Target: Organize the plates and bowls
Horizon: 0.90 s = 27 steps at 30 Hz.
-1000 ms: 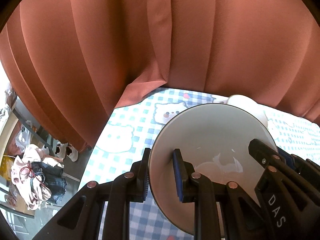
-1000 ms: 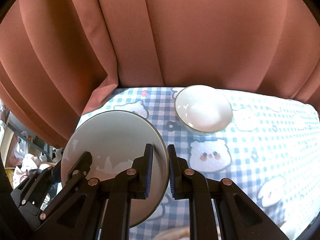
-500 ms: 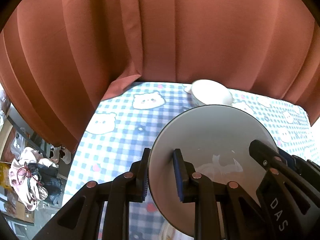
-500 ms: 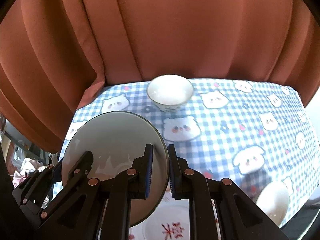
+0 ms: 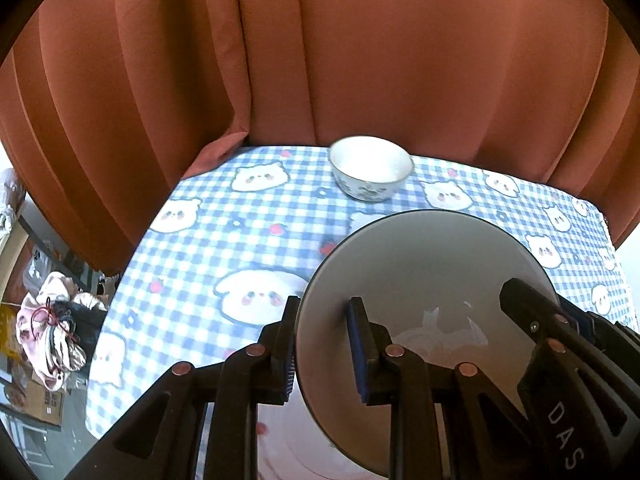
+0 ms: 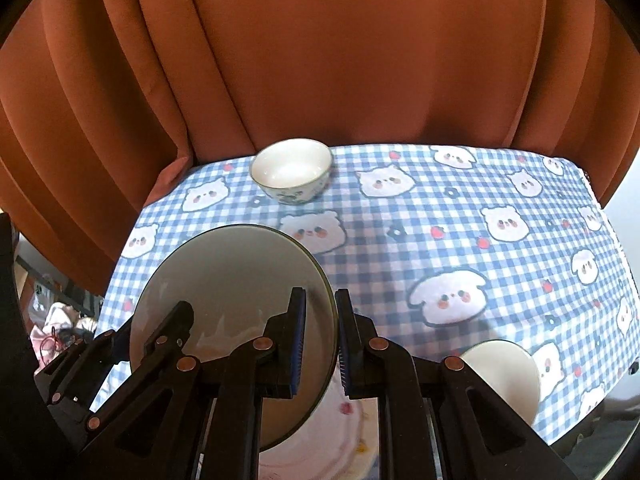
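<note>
Pinching opposite rims of grey plate (image 5: 420, 280): left gripper (image 5: 322, 344), right gripper (image 6: 320, 338); patterned bowl (image 6: 291, 170) sits far on checked tablecloth (image 6: 420, 248).

Soft daylight, sharp focus, fisheye-warped edges

Rust curtain (image 5: 360, 60) behind checked tablecloth (image 6: 460, 248); perhaps clothes (image 5: 48, 332).

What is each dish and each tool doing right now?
Grey plate: held up off the table by both tools, tilted.
Left tool: shut on the plate's rim.
Right tool: shut on the opposite rim.
Patterned bowl: upright, empty, near the curtain.
White bowl: on the table.
</note>
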Tool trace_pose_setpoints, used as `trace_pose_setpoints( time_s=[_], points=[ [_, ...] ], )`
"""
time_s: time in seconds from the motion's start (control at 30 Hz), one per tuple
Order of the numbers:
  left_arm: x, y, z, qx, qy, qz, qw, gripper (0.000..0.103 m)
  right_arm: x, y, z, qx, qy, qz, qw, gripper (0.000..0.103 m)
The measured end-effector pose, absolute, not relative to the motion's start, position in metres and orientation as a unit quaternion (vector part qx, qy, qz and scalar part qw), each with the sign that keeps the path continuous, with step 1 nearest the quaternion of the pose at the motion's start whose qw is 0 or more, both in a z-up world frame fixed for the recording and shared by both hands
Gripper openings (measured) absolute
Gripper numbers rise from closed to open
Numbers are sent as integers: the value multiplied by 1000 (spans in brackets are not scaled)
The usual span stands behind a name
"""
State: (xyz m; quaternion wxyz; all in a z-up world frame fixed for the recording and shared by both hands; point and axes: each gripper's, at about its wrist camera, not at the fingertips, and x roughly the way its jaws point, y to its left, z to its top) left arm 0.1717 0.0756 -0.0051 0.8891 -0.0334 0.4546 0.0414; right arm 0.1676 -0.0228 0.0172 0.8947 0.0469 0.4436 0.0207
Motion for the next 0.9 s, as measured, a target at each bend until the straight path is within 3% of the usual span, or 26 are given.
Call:
trace_pose_setpoints(
  time_s=[0.9],
  points=[
    [122, -86, -32, -38, 477, 41, 877, 22, 116, -188, -8, 48, 464, 41, 883, 18]
  ],
)
